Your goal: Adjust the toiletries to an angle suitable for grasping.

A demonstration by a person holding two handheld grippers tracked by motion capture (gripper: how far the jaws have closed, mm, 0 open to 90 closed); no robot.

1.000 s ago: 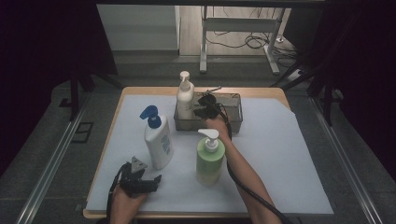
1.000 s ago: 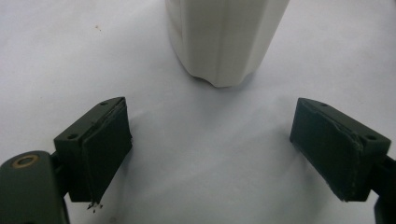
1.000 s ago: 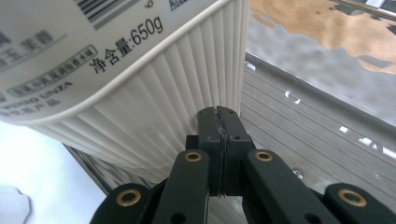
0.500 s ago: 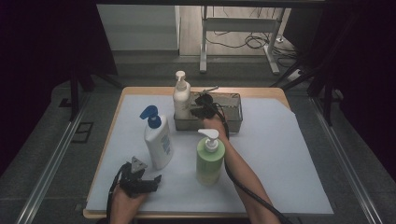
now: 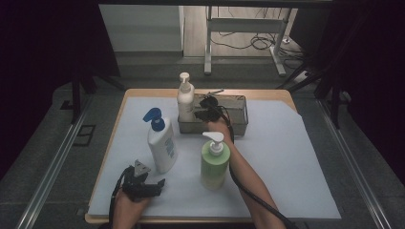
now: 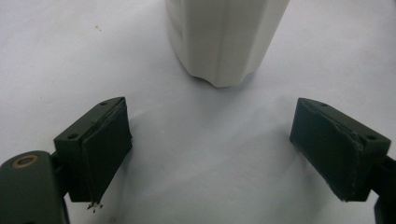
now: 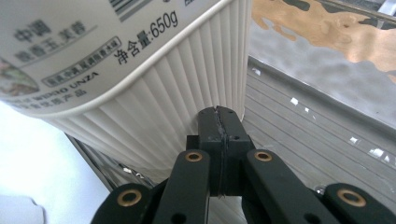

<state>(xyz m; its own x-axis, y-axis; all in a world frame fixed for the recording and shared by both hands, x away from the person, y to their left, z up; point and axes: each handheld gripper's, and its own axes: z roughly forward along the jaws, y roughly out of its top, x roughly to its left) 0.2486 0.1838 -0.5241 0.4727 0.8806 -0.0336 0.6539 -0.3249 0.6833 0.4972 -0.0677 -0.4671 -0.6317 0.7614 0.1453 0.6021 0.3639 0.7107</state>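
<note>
A cream pump bottle (image 5: 185,98) stands at the left end of a metal tray (image 5: 239,125). In the right gripper view its ribbed lower wall (image 7: 154,107) and printed label loom close. My right gripper (image 5: 204,109) reaches over the tray; its jaws (image 7: 219,114) are shut pad to pad with nothing between them, the tips right against the bottle's ribs. My left gripper (image 5: 152,183) rests near the table's front left with its jaws (image 6: 233,140) open and empty. It faces the base of a white bottle with a blue pump (image 5: 161,143) (image 6: 229,42), a short gap away.
A green pump bottle (image 5: 214,161) stands mid-table, just left of the right forearm. White paper (image 5: 286,157) covers the wooden tabletop. The tray's ridged grey floor (image 7: 303,135) lies right of the cream bottle. Dark floor and table legs lie beyond the far edge.
The cream bottle has shifted slightly to the left at the tray's end, with the right gripper beside it. The left gripper has stayed where it was.
</note>
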